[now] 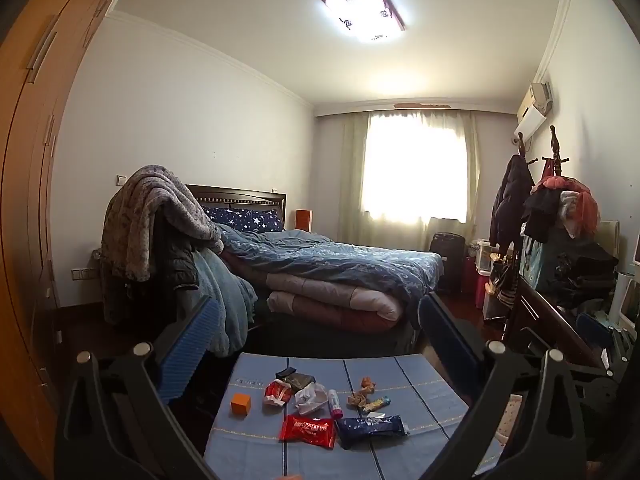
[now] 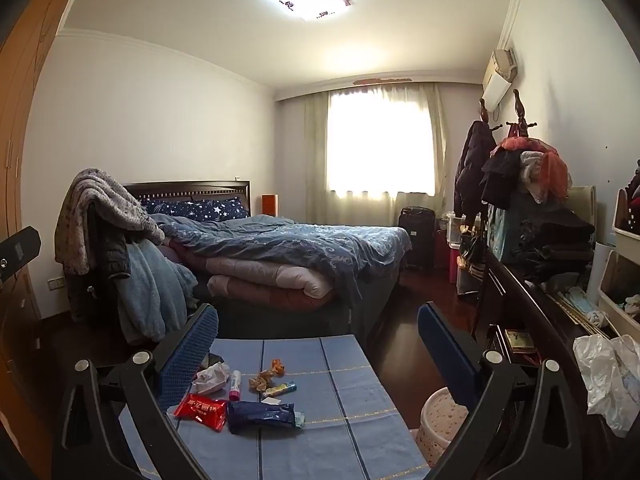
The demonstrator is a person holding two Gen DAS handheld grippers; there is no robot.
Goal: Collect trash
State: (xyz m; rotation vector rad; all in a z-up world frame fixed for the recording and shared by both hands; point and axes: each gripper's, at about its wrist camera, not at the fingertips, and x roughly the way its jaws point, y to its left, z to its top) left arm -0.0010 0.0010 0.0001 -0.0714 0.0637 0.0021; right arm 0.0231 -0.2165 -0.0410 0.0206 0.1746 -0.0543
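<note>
Bed (image 1: 340,272) w/ heaped quilts well beyond both tongs; pink bin (image 2: 442,420) on floor just below right tongs (image 2: 318,336), beside worktop (image 2: 352,412). Left tongs (image 1: 318,328) & right tongs both spread wide, gripping nothing, hanging above worktop. Trash under/ahead of them: 1 red wrapper (image 1: 307,431), 1 dark blue wrapper (image 1: 370,431), 1 crumpled paper (image 1: 311,398), 1 orange cube (image 1: 240,403), 1 glue stick (image 1: 334,403).
</note>
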